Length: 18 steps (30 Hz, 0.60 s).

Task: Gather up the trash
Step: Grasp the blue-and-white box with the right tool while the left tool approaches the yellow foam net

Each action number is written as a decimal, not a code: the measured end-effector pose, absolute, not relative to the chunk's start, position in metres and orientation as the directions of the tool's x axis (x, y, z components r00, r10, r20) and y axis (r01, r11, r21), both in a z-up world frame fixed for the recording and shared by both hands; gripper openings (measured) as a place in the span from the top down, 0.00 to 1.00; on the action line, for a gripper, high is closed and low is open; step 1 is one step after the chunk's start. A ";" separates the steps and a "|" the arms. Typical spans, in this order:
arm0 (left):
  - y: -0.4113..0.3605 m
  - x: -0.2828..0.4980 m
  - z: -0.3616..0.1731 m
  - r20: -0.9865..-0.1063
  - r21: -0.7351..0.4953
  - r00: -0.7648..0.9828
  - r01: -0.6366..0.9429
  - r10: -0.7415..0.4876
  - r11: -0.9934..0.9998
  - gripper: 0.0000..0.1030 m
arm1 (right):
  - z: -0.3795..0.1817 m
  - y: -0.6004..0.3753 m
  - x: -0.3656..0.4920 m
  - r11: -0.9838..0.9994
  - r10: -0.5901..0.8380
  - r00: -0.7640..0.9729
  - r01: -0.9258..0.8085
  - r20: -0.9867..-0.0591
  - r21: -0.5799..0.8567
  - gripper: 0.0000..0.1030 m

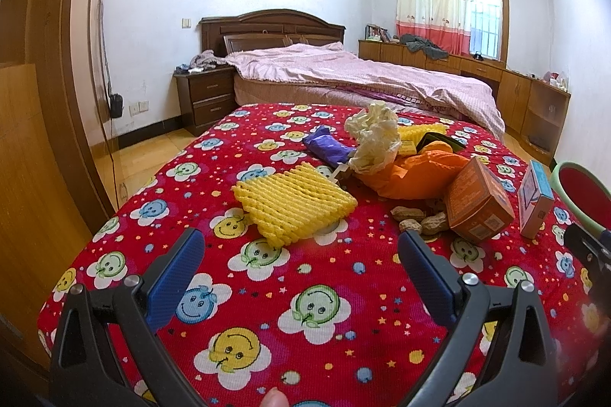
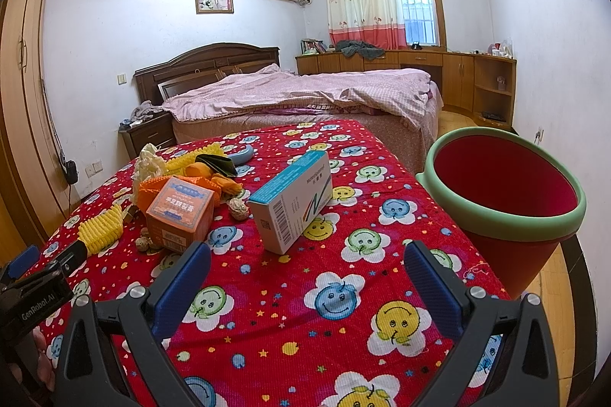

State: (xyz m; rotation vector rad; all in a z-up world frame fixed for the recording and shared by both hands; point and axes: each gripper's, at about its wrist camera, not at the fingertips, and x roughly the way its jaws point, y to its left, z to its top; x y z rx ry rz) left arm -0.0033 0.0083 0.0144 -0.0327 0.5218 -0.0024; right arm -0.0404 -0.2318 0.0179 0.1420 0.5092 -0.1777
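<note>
Trash lies on a table with a red smiley-face cloth [image 1: 305, 311]. A yellow foam net [image 1: 292, 202] lies just ahead of my open, empty left gripper [image 1: 301, 246]. Behind it are a purple wrapper [image 1: 324, 149], crumpled white paper [image 1: 376, 135], orange wrapping [image 1: 416, 177], peanut shells [image 1: 420, 219] and an orange box [image 1: 479, 206]. A blue-white medicine box [image 2: 292, 200] stands ahead of my open, empty right gripper [image 2: 307, 260]. A red bin with a green rim [image 2: 504, 193] stands at the table's right edge.
A bed with a pink quilt [image 2: 301, 93] stands behind the table, with a nightstand [image 1: 206, 97] to its left. A wooden wardrobe [image 1: 34, 139] is on the left. Low wooden cabinets [image 2: 439, 67] line the far wall.
</note>
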 end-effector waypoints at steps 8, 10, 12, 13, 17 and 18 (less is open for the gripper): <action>0.020 0.021 0.020 -0.569 -0.069 0.821 0.021 -0.057 0.997 0.03 | 0.018 -0.242 -0.035 0.971 -0.072 0.846 0.181 -0.528 0.158 0.00; 0.023 0.035 0.022 -0.601 -0.067 0.797 0.032 -0.066 0.997 0.03 | 0.020 -0.245 -0.033 0.968 -0.063 0.839 0.183 -0.541 0.171 0.00; 0.024 0.043 0.022 -0.615 -0.061 0.786 0.037 -0.067 0.997 0.03 | 0.023 -0.245 -0.030 0.967 -0.061 0.832 0.186 -0.552 0.174 0.00; 0.023 0.051 0.023 -0.626 -0.050 0.777 0.044 -0.065 0.998 0.03 | 0.024 -0.245 -0.028 0.967 -0.062 0.827 0.188 -0.559 0.170 0.00; 0.020 0.070 0.023 -0.665 -0.018 0.745 0.050 -0.049 0.999 0.03 | 0.032 -0.245 -0.019 0.970 -0.073 0.812 0.194 -0.579 0.150 0.00; 0.020 0.076 0.021 -0.678 -0.017 0.733 0.053 -0.050 0.998 0.03 | 0.034 -0.245 -0.016 0.970 -0.076 0.807 0.197 -0.586 0.145 0.00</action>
